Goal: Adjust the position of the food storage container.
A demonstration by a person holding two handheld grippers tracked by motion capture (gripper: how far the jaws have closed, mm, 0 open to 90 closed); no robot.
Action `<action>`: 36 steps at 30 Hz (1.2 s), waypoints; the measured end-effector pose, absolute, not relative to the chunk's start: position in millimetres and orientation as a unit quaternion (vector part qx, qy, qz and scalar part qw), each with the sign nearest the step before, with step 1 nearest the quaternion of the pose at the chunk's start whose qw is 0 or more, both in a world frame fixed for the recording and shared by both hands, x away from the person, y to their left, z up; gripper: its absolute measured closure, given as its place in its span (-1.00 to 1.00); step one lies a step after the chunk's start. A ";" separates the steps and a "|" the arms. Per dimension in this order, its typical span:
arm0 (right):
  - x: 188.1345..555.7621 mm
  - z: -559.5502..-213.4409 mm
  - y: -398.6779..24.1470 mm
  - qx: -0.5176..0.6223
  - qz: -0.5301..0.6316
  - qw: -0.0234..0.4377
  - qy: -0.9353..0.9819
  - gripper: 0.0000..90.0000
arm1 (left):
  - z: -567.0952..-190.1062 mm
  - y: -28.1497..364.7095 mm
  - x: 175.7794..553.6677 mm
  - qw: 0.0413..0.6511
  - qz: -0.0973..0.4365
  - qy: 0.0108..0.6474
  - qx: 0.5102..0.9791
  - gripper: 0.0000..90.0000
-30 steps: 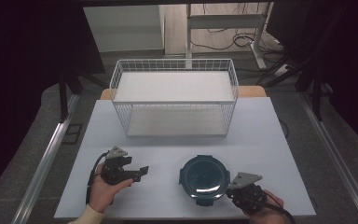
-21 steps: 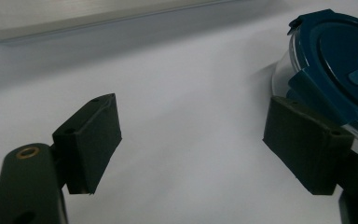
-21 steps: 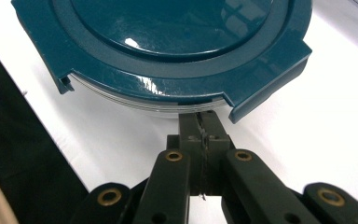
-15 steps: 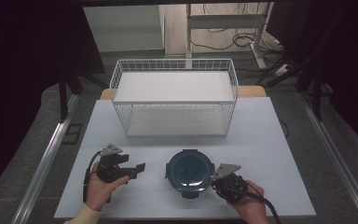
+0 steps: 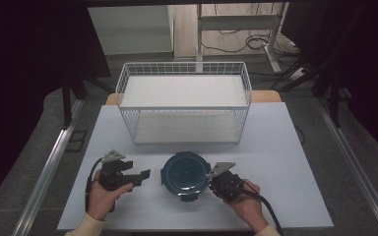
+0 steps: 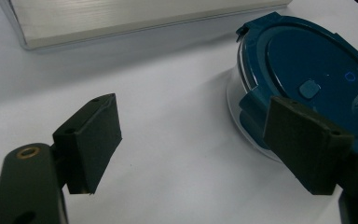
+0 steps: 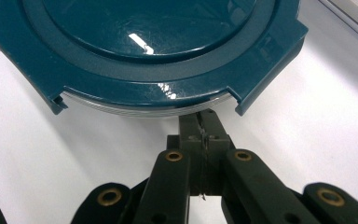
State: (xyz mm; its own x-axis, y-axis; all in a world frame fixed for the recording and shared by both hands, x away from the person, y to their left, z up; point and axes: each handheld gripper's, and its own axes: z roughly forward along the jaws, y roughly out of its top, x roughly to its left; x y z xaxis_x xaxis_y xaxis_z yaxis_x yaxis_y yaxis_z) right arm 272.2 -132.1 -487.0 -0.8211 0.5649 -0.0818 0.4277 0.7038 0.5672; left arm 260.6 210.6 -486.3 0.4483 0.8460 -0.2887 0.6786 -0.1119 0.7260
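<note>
**Teal lid, black jaws, white table**

The container lid (image 5: 185, 175) just off the right hand-held gripper (image 5: 209, 178) is glossy dark teal over a clear bowl. Both it and the left hand-held gripper (image 5: 145, 174) are matt black, with grey top plates. The table (image 5: 285, 147) beneath is plain white; the wire basket (image 5: 184, 105) beyond is white mesh.

On the white bench (image 5: 285, 147) you have a round blue container (image 5: 184, 174) near the front edge, with the white wire basket (image 5: 184, 108) standing behind it, apart from it. Your left gripper (image 5: 141, 177) lies just left of the container, jaws parted and pointing at it. Your right gripper (image 5: 210, 178) sits against the container's right rim, jaws together.
</note>
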 end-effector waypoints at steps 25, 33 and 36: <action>281.2 -468.0 -221.6 0.409 0.430 0.134 0.794 -0.19 | -474.8 207.9 255.7 0.432 0.108 0.514 0.733 -0.61; 281.5 -470.0 -222.9 0.413 0.431 0.114 0.794 -0.47 | -476.5 204.8 255.5 0.428 0.100 0.514 0.737 -0.61; 281.0 -470.3 -221.7 0.410 0.429 0.116 0.796 -0.48 | -474.9 203.6 254.9 0.429 0.101 0.518 0.733 -0.62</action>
